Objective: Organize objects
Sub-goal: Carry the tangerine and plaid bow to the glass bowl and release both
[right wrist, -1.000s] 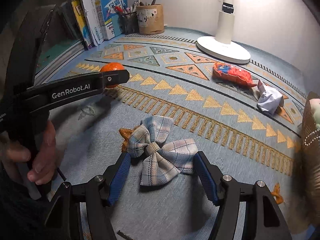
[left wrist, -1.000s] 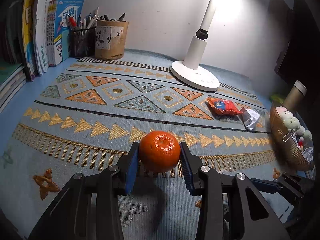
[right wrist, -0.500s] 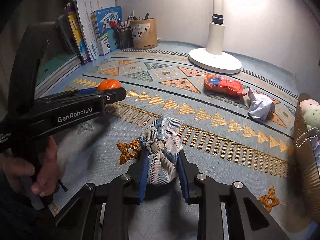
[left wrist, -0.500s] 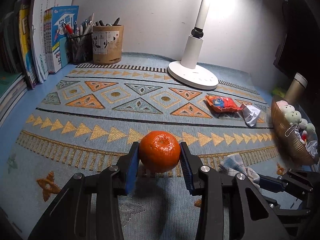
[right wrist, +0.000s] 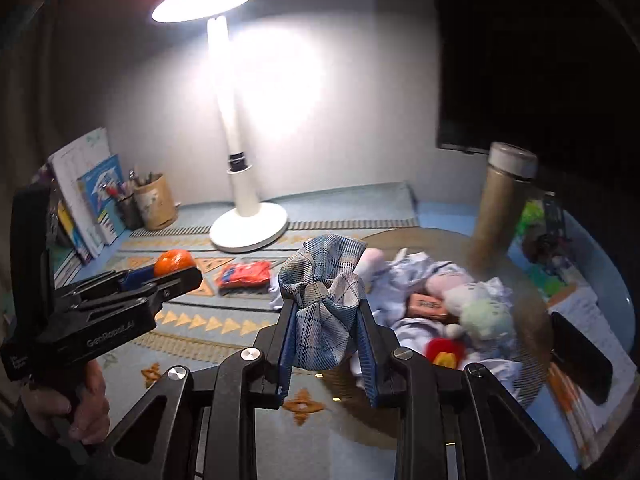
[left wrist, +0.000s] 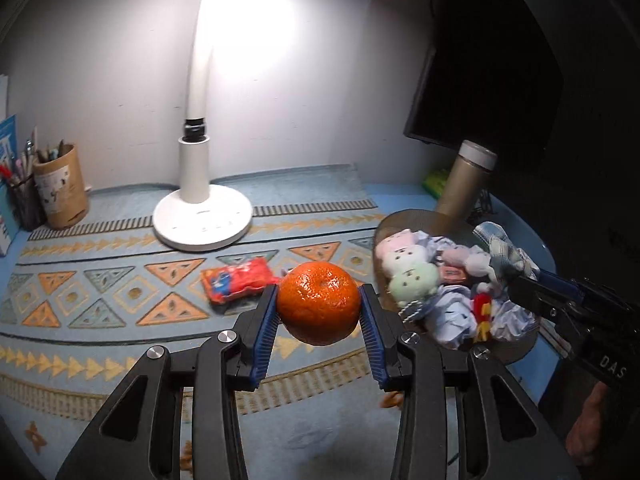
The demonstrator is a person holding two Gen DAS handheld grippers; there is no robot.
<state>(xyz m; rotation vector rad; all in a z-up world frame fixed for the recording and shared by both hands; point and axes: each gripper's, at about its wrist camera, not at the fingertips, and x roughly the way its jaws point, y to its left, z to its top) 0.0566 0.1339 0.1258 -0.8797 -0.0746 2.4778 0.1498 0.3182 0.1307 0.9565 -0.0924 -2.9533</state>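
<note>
The left gripper [left wrist: 319, 316] grips an orange [left wrist: 318, 308] between its blue pads, above the patterned mat [left wrist: 100, 300]. The right gripper [right wrist: 326, 336] is closed on a checked cloth bow [right wrist: 324, 300], bunched between the fingers. To the right of both, a brown basket [left wrist: 404, 220] contains soft toys [left wrist: 412, 276], crumpled paper [left wrist: 452, 320] and a small box [right wrist: 428, 305].

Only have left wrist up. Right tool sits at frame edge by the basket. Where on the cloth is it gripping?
Observer: The right tool is shut on the plaid bow, pads just below the centre knot, loops bunched above.
Operator: Anything right of the basket?
Observer: A dark flat slab lies on papers just right of the basket.
Operator: Lamp head?
Observer: The lamp head is round and lit, above the post.
</note>
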